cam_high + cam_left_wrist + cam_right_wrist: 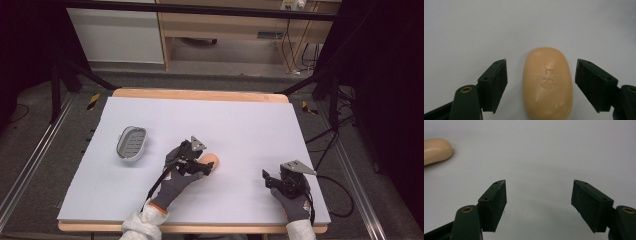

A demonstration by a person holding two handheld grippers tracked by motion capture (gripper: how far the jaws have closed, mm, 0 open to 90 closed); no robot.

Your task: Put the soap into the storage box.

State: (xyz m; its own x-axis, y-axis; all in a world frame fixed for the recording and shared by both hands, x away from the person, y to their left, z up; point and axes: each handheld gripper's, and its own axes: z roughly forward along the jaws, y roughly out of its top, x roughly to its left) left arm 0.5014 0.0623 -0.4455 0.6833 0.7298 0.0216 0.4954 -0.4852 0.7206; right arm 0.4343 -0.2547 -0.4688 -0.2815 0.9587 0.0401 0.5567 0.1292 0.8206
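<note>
An orange-tan oval bar of soap (547,82) lies flat on the pale table, with a faint stamp on its top. My left gripper (541,75) is open, one jaw on each side of the bar with a gap on both sides. From above, that gripper (200,164) sits over the soap (212,160) near the table's middle. My right gripper (538,195) is open over bare table with nothing between its jaws, and the soap's end (436,150) shows at the far left. The high view has this gripper (270,179) near the front right.
A grey oval soap dish (132,142) with a slotted bottom lies on the left part of the table (240,125). The table's wooden front edge (210,229) runs just before the person's sleeves. Dark stands and cables flank the table.
</note>
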